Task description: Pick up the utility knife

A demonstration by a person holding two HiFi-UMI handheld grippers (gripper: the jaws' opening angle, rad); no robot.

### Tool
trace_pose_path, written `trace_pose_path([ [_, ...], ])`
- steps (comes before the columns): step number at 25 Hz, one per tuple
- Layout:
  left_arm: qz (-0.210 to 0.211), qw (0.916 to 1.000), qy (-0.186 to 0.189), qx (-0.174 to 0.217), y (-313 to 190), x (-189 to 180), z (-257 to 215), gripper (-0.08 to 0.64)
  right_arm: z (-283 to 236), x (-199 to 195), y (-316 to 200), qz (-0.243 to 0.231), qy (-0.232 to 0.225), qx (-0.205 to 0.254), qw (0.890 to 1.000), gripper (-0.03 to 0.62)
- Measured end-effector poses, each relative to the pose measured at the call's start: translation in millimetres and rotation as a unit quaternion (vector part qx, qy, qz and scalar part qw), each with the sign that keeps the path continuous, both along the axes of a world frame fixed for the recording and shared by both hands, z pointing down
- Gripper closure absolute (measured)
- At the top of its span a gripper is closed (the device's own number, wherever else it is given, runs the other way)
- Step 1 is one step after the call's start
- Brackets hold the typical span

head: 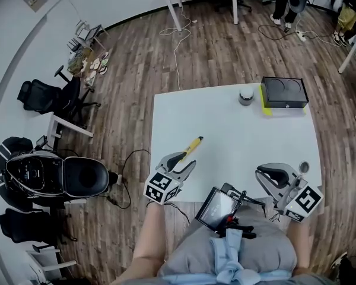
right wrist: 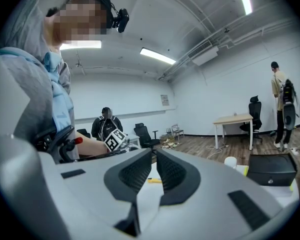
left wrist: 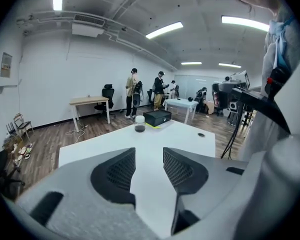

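Head view overhead; gripper views low over table (head: 237,138).

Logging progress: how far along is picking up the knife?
Done: the left gripper is beside the knife's near end. In hand: nothing; its jaws are open and empty. Left: close on the knife, lying on the table, and lift.

One utility knife (head: 194,144), one jar (head: 245,95), one black box (head: 284,91)
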State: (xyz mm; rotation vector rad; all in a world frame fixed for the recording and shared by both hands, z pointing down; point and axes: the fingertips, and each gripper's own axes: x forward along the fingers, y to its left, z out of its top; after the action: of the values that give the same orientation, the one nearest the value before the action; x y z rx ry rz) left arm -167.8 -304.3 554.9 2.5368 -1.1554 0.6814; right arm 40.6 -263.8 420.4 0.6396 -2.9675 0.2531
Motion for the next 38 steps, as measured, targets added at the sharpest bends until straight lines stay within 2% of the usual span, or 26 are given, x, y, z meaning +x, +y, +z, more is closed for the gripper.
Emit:
trace_pose_path([
  [5,0.000,0.9986,-0.045,-0.028,-14,-10,28,0.397,1,5,2,0.009,0.004,-0.003,1.000,0.561],
  [16,0.011,0.9903,-0.099,-0.096,-39,-27,79,0.396,-6,1,-7,0.021,0.008,-0.007,1.000,0.561],
  [28,0.018,0.9729,-0.154,-0.171,-61,-38,137,0.388,1,14,-15,0.047,0.022,-0.020,0.998,0.561],
  [38,0.014,0.9589,-0.188,-0.212,-67,-53,172,0.388,4,19,-19,0.064,0.029,-0.028,0.997,0.561],
])
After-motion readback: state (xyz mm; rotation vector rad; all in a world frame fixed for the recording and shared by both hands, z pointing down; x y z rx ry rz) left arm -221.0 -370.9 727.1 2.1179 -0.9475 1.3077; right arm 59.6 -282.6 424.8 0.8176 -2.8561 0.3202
